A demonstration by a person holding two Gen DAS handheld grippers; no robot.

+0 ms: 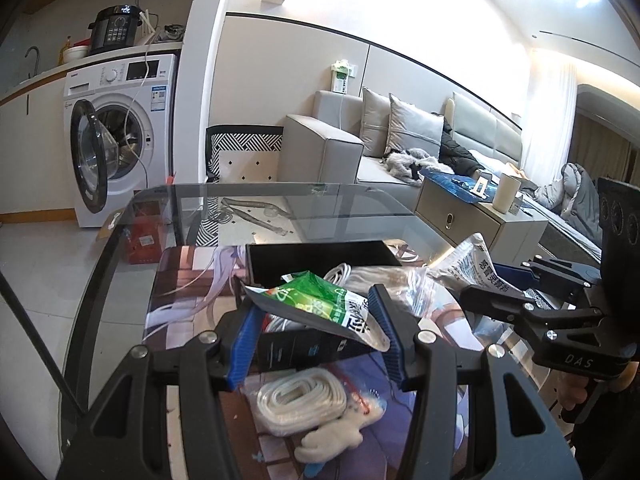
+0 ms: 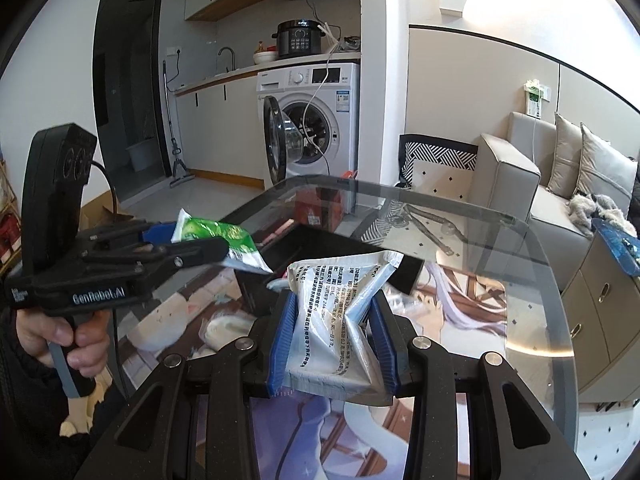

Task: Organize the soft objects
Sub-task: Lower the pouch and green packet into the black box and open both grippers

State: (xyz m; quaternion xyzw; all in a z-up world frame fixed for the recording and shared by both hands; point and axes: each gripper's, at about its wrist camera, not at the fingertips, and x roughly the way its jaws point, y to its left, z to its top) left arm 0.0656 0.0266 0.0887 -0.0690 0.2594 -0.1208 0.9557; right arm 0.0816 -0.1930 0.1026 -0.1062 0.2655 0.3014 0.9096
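My left gripper [image 1: 316, 320] is shut on a green and white soft packet [image 1: 320, 304], held above the glass table; the same packet shows in the right wrist view [image 2: 224, 244]. My right gripper [image 2: 332, 328] is shut on a silver-white printed pouch [image 2: 336, 300], also lifted over the table; that pouch shows at the right of the left wrist view [image 1: 472, 264]. A black open box [image 1: 316, 260] sits on the table ahead of both grippers. Under the left gripper lie a bagged white coiled cable [image 1: 300, 400] and a small white plush toy [image 1: 332, 440].
The glass table [image 2: 460, 216] carries an anime-print mat [image 1: 188, 292], a clear bag with white cord [image 1: 376, 276] and a dark carton [image 1: 304, 348]. Beyond stand a washing machine [image 1: 120, 132] with its door open, a grey sofa [image 1: 360, 148] and a side cabinet [image 1: 480, 220].
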